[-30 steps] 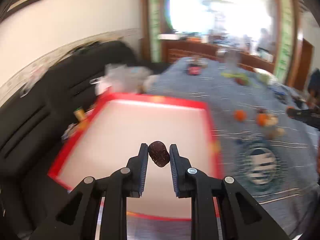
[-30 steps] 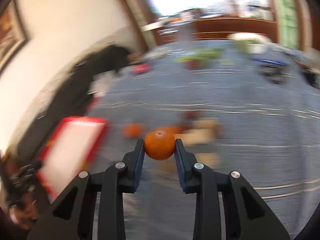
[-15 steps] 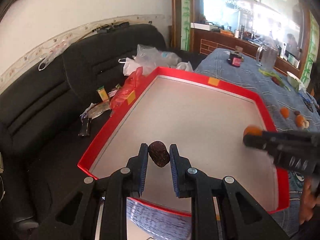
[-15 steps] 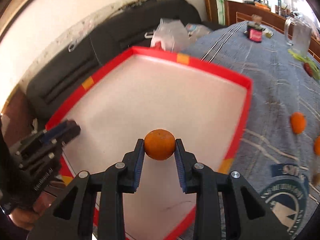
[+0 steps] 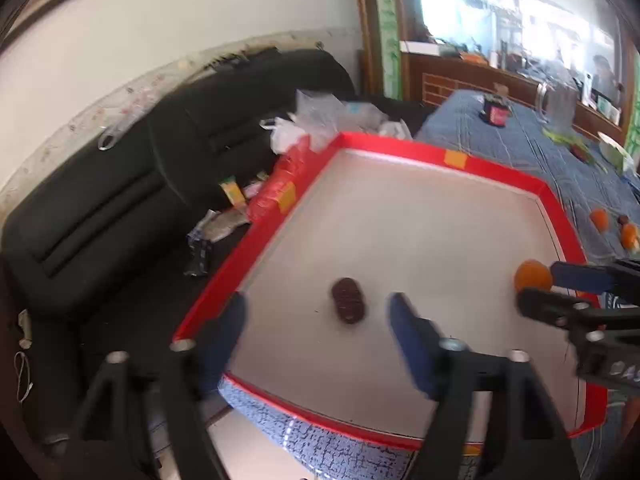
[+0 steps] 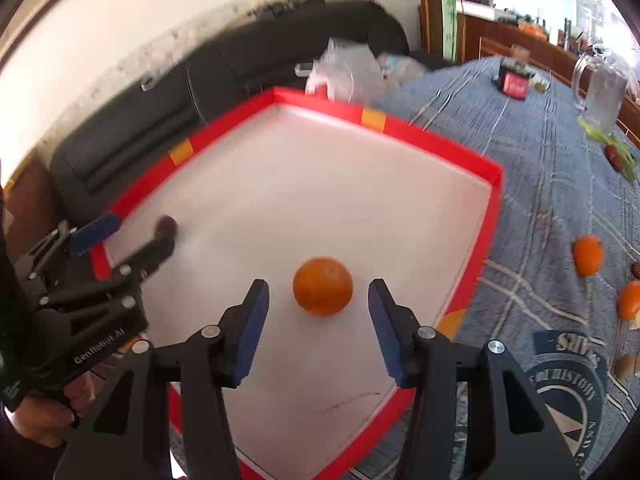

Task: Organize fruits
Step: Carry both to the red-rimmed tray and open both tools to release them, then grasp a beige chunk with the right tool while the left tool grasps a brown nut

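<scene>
While both grippers hang over the red-rimmed tray [image 6: 495,216], their jaws stand spread, grasping nothing. The orange [image 6: 322,286] lies between the right gripper [image 6: 318,312] jaws (near the tray's right rim); the dark fruit [image 5: 349,300] lies between the left gripper [image 5: 316,320] jaws, with bare tray floor beyond.

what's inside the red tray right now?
Two fruits lie on the red tray floor: an orange near the right side and a dark wrinkled fruit near the left. The near strip of floor is hidden behind the gripper bodies.
</scene>
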Available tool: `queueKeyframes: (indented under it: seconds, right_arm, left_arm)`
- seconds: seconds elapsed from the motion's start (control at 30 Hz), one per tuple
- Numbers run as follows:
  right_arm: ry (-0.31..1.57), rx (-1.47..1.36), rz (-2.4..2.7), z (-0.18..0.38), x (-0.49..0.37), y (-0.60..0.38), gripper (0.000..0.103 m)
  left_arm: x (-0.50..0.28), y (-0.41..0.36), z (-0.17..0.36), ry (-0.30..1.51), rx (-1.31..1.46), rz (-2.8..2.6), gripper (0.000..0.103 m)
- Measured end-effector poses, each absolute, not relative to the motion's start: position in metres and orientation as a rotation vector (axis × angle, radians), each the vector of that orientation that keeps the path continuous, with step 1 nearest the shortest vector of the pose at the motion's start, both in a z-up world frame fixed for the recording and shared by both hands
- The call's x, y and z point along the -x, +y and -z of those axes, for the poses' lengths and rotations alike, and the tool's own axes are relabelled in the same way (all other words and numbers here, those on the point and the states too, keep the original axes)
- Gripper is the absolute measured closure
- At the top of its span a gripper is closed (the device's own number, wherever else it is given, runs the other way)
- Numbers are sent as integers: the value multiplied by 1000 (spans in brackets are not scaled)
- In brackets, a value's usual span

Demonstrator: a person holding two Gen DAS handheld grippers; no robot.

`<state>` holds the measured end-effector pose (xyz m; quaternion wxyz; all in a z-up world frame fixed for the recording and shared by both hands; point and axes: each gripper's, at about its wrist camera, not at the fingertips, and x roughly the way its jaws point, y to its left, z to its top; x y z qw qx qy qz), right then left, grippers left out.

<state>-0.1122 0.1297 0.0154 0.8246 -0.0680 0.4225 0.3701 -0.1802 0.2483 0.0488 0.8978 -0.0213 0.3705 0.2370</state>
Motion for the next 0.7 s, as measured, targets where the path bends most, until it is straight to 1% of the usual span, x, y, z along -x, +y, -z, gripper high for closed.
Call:
queueKeyframes:
  seconds: [0.2, 0.4, 0.7]
  right_arm:
    - [799, 55, -765, -43, 111, 84, 38]
    - [744, -62, -689, -62, 99, 18, 36]
    - [726, -149, -562, -68, 77, -74, 35]
  left_arm:
    - [187, 243, -63, 732, 23, -517, 25]
    - [185, 226, -72, 718, 0, -498, 25]
    - [167, 186, -80, 716, -60, -430, 24]
